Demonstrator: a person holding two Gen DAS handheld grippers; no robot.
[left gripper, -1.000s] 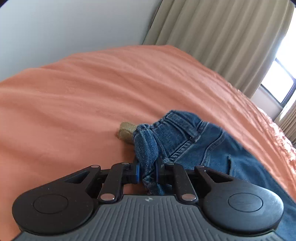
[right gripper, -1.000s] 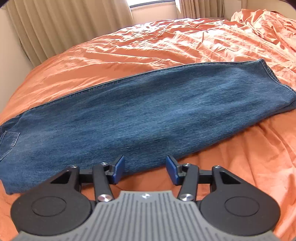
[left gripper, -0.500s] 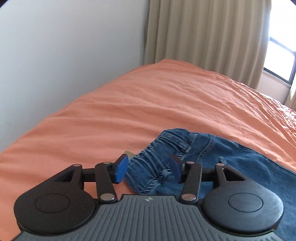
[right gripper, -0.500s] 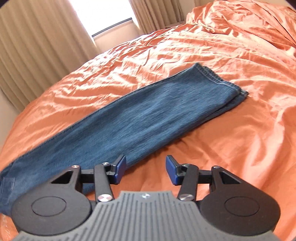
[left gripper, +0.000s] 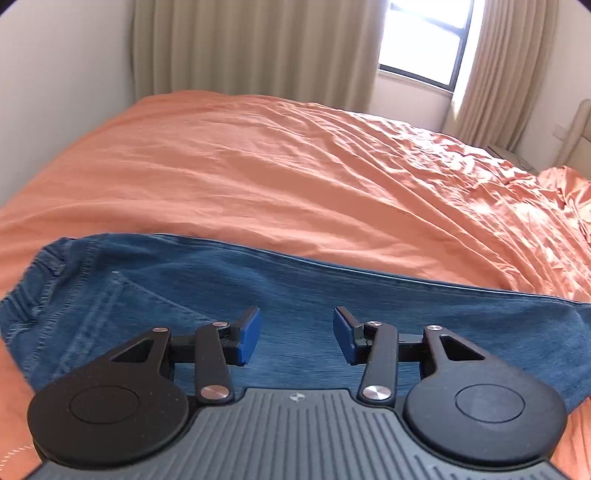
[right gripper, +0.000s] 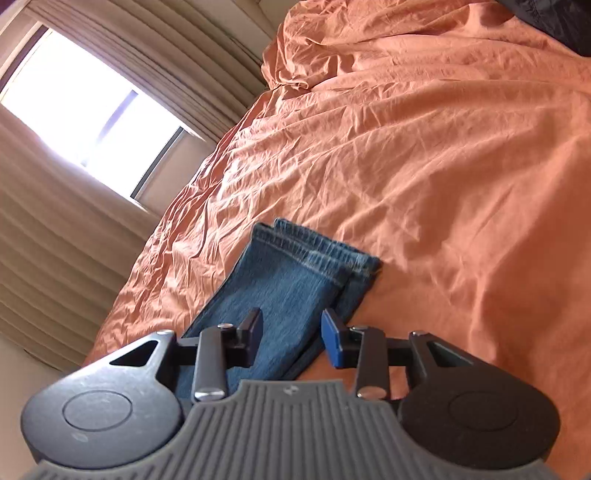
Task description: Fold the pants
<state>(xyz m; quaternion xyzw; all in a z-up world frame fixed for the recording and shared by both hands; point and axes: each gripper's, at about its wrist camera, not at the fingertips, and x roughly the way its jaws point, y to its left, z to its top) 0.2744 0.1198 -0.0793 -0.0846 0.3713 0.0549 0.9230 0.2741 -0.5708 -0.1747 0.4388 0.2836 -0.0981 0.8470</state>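
Blue jeans lie flat on the orange bed, folded lengthwise, with the waistband at the left in the left wrist view. My left gripper hovers above the seat of the jeans, its blue pads apart and closing slightly, nothing pinched between them. In the right wrist view the picture is rolled, and the stacked leg cuffs of the jeans lie just ahead. Over the lower leg, near its edge, my right gripper is closing. Its pads stand apart and the denim lies below them, not pressed.
The orange bedsheet is wrinkled and spreads far beyond the jeans. Beige curtains and a bright window stand behind the bed, and a white wall runs along its left. A dark item lies at the bed's far corner.
My left gripper let go of the bunched waistband, opened and moved right over the flat jeans. My right gripper moved along the leg toward the cuffs, rolled, and its jaws narrowed.
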